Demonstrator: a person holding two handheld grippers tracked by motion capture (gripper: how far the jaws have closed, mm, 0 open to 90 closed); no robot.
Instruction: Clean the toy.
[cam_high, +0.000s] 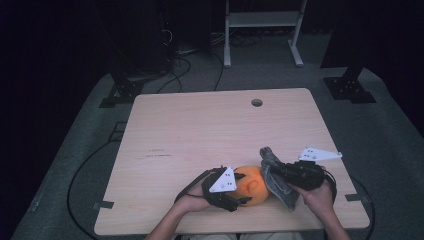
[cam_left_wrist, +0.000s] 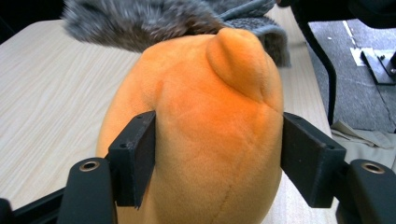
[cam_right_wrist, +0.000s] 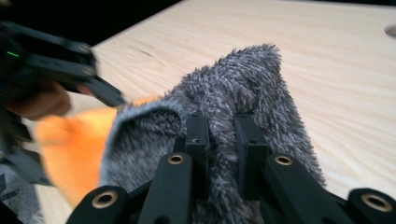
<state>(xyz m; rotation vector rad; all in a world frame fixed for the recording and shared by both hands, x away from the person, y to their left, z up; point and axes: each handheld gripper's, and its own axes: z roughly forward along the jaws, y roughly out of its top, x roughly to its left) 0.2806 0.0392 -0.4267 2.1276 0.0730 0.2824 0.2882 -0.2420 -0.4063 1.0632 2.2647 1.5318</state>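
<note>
Your left gripper (cam_left_wrist: 217, 154) has its jaws pressed into either flank of the orange plush toy (cam_left_wrist: 205, 130), which sits on the table (cam_high: 200, 125) near the front edge, just ahead of your left hand (cam_high: 192, 202). Your right gripper (cam_right_wrist: 223, 140) has its jaws nearly together, pinching a fold of the grey furry cover (cam_right_wrist: 243, 93) between them (the pile bulges out on both sides of the pinch, so the hold looks firm).

What the coming move turns on is how cover and toy line up. In the high view the cover (cam_high: 276, 177) lies hard against the toy's (cam_high: 252, 184) right side, so it has to travel leftward, toward your left gripper (cam_high: 227, 192), to go over the plush. The toy's long axis runs away from the left gripper's camera, ending in a small rounded nub at the far top, and the grey fur already lies across that far end. From the right gripper view the cover's open mouth faces the orange body, though that side of the picture is blurred, so I can't be sure how far the rim overlaps it.

Your right gripper (cam_high: 300, 175) is the one holding the cover, so it should probably lead; the left only needs to brace the toy against the pull.
</note>
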